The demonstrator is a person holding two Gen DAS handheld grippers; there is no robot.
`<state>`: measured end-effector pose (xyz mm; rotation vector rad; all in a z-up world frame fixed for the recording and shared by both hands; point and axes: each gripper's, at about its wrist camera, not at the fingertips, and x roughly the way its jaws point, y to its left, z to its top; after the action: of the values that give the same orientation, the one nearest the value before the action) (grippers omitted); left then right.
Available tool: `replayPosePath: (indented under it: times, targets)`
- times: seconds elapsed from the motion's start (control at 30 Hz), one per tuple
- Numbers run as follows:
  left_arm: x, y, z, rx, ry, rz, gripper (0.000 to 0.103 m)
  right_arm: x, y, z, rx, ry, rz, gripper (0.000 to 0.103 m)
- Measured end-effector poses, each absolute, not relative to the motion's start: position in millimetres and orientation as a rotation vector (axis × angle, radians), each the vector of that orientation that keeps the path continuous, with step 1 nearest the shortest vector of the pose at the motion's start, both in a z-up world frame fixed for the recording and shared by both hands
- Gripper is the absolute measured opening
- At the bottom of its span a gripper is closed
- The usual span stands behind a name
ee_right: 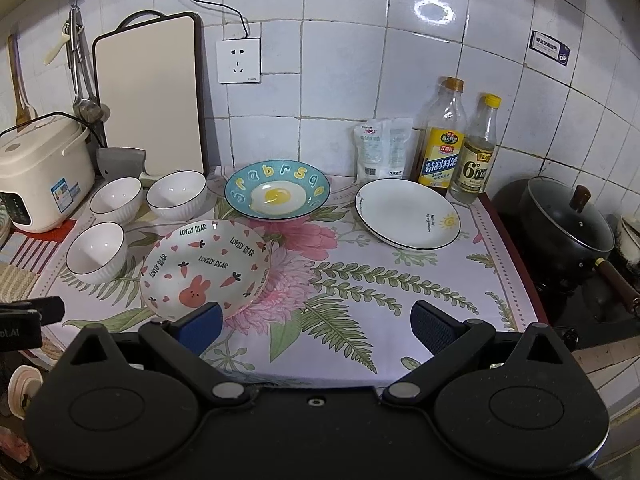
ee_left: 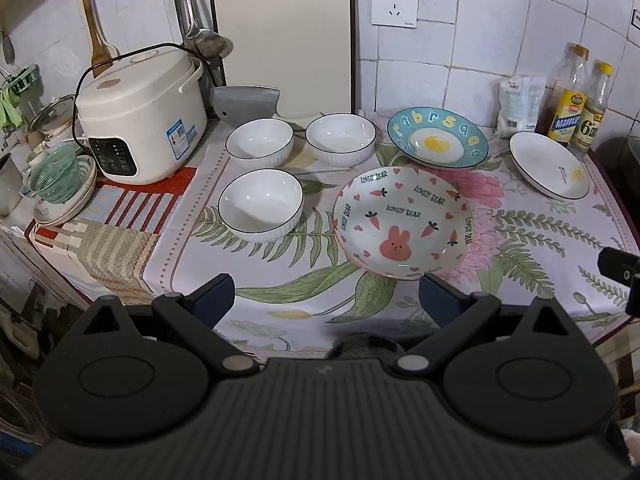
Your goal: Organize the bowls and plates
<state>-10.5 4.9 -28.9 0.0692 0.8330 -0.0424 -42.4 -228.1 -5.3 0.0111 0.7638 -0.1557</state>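
Three white ribbed bowls stand apart on the floral cloth: a near one and two behind, left and right. A bunny plate lies in the middle, a blue egg plate behind it, and a white sun plate at the right. My left gripper is open and empty at the front edge, before the bunny plate. My right gripper is open and empty, its left finger just in front of the bunny plate's rim.
A rice cooker with its cord stands at the left, with a cleaver and cutting board against the wall. Two bottles and a bag stand at the back right. A black pot sits on the stove.
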Motion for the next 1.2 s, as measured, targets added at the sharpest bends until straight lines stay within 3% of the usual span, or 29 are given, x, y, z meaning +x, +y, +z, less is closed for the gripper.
replayPosePath:
  times: [0.67, 0.87, 1.13, 1.2]
  targets:
    - [-8.3, 8.9, -33.6, 0.072, 0.853, -0.038, 0.1, -41.1, -228.9, -14.5, 0.011, 0.778, -0.141, 0.102]
    - [-2.2, 18.3, -34.4, 0.0, 0.805, -0.043, 0.1, -32.1, -228.8, -19.9, 0.039, 0.696, -0.057, 0.102]
    - [33.8, 28.1, -60.3, -0.124, 0.776, -0.05, 0.096, 9.2, -230.4, -65.7, 0.064, 0.604, 0.146, 0.097]
    - [49.2, 25.8, -81.8, -0.162, 0.807, -0.054, 0.091, 26.5, -232.4, -81.8, 0.101, 0.611, 0.204, 0.095]
